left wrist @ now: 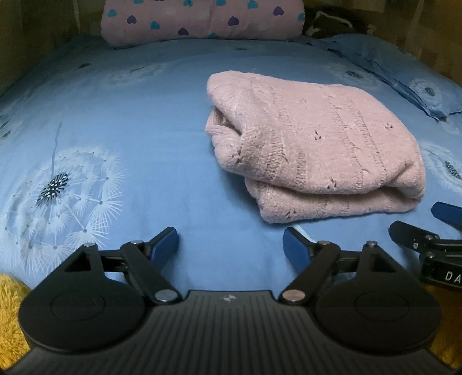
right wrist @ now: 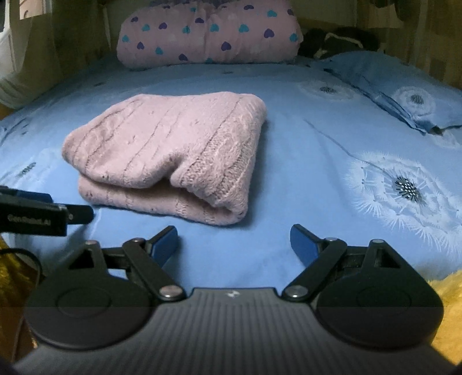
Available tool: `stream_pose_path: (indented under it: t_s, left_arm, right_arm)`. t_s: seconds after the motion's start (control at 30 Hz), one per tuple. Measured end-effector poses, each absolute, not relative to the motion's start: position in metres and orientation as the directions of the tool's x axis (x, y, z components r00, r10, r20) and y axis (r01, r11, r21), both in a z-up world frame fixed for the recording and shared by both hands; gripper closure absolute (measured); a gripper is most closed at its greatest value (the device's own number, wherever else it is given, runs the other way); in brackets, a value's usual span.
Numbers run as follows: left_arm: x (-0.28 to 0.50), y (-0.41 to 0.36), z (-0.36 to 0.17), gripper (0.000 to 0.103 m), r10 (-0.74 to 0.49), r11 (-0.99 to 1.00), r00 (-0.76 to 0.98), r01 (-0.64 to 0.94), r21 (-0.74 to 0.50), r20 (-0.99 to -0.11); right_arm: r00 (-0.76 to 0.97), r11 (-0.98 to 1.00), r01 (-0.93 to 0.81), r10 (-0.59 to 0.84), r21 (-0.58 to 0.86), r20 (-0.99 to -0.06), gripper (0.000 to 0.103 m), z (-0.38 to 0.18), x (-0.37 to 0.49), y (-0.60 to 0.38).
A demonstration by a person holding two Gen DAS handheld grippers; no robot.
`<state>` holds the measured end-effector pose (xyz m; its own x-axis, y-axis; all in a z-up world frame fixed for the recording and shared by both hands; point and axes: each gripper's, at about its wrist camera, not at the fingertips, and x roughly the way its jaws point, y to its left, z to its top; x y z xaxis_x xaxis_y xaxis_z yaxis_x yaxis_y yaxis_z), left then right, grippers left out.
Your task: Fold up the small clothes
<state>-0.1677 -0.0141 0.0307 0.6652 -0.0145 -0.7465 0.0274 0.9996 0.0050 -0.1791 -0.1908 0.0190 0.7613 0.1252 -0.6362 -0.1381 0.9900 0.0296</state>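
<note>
Broadly, a bed with a blue sheet (left wrist: 173,129) printed with white dandelion heads fills both wrist views. At its far edge lies a pink bundle with blue and purple hearts (left wrist: 202,20), rolled or folded; beside it, toward the right, a blue pillow (right wrist: 404,95) in the same dandelion print, with some dark fabric behind it that is too dim to identify.

Folded pink knit sweater (left wrist: 314,147) rests on the sheet, mid-bed, as a compact stack with 2 visible layers at the near edge. It lies ahead and right of the left gripper (left wrist: 231,245) and ahead and left of the right gripper (right wrist: 234,245).

Left gripper: jaws spread wide, blue pads apart, only bare sheet between them; clear of the sweater. Right gripper: same condition, jaws wide, nothing between, not touching the sweater. Each gripper's tip shows at the edge of the other's view, near the sweater's near edge.

Yellow fluffy fabric (left wrist: 11,303) shows at the bottom corners of both views.
</note>
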Motion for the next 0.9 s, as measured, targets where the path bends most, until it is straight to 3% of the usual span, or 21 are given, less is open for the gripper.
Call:
stream_pose_path:
  t_s: [0.9]
  left_arm:
    - [-0.1682,-0.0136,0.0252,0.013,0.005,1.0,0.676,0.007,0.013,-0.737]
  right_arm:
    - [0.783,0.994,-0.101,0.103,0.037,-0.614,0.016,0.013,-0.182,-0.1869]
